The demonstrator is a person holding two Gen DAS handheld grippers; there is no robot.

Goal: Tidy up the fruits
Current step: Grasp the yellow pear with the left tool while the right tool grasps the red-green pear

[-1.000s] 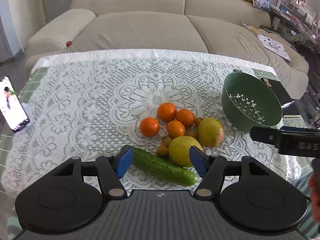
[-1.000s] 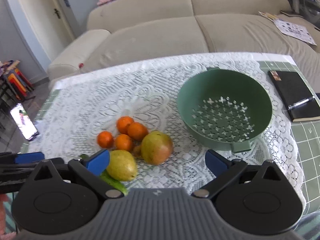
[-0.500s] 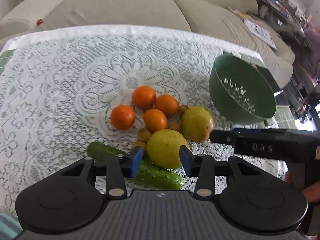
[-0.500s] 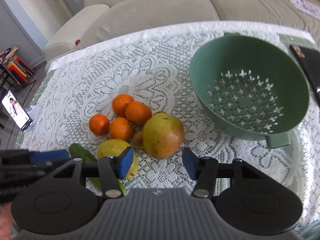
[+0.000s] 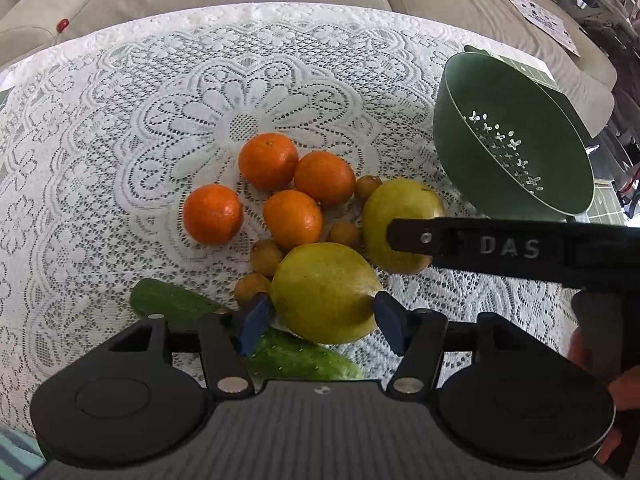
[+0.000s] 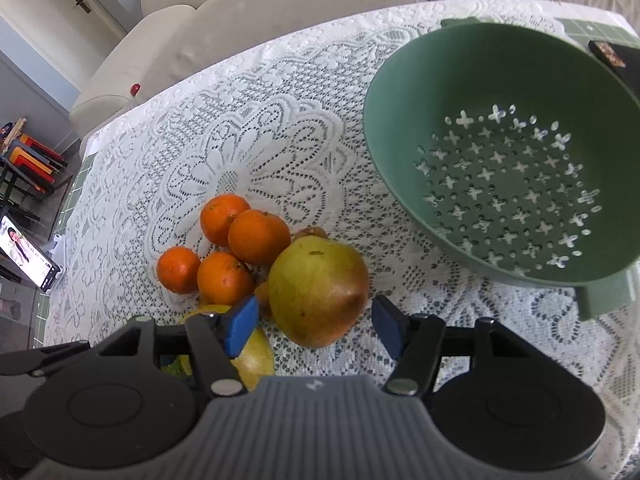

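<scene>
- Since a second ago both grippers have dropped in close over the fruit pile and their blue pads have drawn inward around two fruits; the fruit itself lies where it lay.
- At nine o'clock in the right wrist view, a phone leans with its screen lit at the edge of the lace tablecloth.
- The cucumber lies at seven o'clock in the left wrist view, partly under the left gripper.
- The left gripper is clenched on the yellow fruit, a pad touching each flank; the fruit sits on the cloth, against the cucumber.
- Four oranges cluster just past it at twelve o'clock, with small brown fruits tucked between.
- The right gripper brackets the green-red fruit: the left pad is near its side, the right pad stands clear, so the grip is released.
- The empty green colander sits at two o'clock, apart from the pile.
</scene>
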